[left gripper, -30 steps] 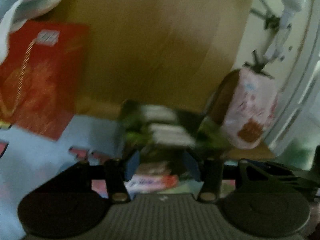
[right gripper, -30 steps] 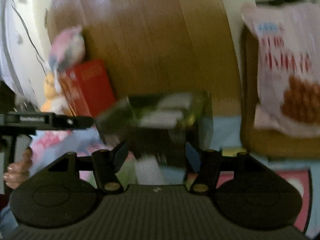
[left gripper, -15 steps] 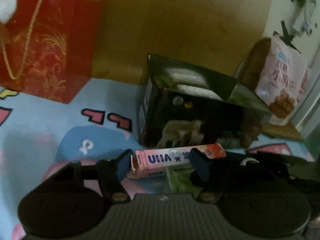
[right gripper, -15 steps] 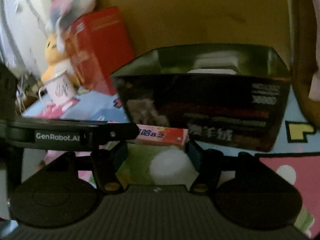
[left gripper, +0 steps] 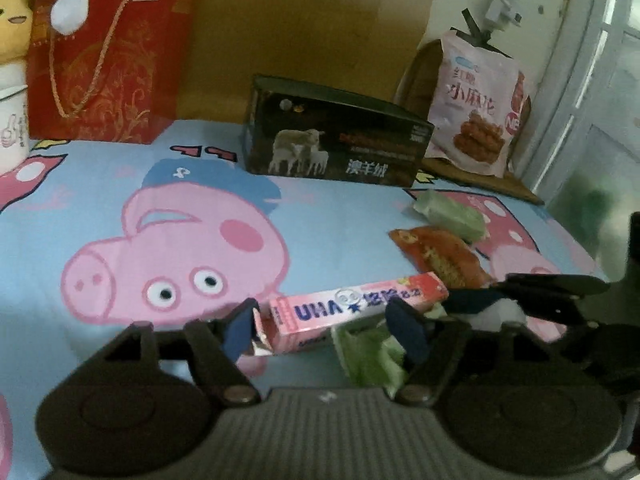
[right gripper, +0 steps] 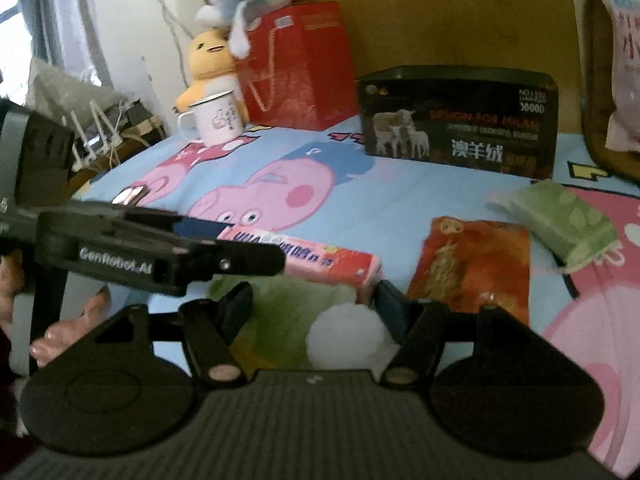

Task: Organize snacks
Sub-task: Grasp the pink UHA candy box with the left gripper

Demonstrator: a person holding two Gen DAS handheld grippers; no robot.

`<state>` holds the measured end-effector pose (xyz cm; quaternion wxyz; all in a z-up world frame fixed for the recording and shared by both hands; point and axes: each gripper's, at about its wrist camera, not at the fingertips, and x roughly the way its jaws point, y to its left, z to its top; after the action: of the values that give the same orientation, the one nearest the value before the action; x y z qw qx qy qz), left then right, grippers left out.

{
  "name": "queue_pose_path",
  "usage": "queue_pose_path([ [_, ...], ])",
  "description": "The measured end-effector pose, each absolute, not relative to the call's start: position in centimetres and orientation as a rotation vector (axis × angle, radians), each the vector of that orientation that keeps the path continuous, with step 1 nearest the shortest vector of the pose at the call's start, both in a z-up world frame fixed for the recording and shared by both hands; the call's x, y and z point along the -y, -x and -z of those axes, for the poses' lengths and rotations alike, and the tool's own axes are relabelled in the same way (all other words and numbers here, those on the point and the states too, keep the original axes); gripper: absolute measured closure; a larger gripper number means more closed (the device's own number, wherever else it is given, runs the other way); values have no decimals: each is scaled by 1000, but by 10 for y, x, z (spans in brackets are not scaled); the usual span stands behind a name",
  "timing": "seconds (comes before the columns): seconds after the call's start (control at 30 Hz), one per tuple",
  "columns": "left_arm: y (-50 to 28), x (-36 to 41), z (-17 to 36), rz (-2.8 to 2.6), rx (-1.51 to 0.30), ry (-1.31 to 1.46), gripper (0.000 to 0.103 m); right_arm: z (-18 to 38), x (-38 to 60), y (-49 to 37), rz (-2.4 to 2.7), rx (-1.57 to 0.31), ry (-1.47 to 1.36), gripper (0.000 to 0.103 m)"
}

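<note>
While left view lacks it | right view shows mug [right gripper: 216, 120]

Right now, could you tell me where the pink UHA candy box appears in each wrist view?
Left wrist view: the pink UHA candy box lies low and centre, just ahead of the left gripper.
Right wrist view: it is left of centre, partly behind the left gripper's arm.
Shared landmark: the dark sheep-printed box stands behind it.
</note>
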<state>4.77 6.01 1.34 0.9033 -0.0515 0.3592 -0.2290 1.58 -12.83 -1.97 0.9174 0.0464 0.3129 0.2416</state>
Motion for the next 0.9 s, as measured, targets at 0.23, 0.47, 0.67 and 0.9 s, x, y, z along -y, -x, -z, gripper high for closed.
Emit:
queue_pose_path([
  [0.23,-51,-107,-25,462,-754,343,31,-10,153,-14,-438,-558,-201,30],
  [0.47,-60,-107,-13,501,-820,394,53,4,168,-42,-461,-718,-247,64],
  [0.67,-64,-106,-11,452,-804,358,63,10,147,-52,-493,-773,-211,71],
  [0.9,-80,-152,-12,366,-796,385,63,9,94,-56,-615,-783,-51,69],
])
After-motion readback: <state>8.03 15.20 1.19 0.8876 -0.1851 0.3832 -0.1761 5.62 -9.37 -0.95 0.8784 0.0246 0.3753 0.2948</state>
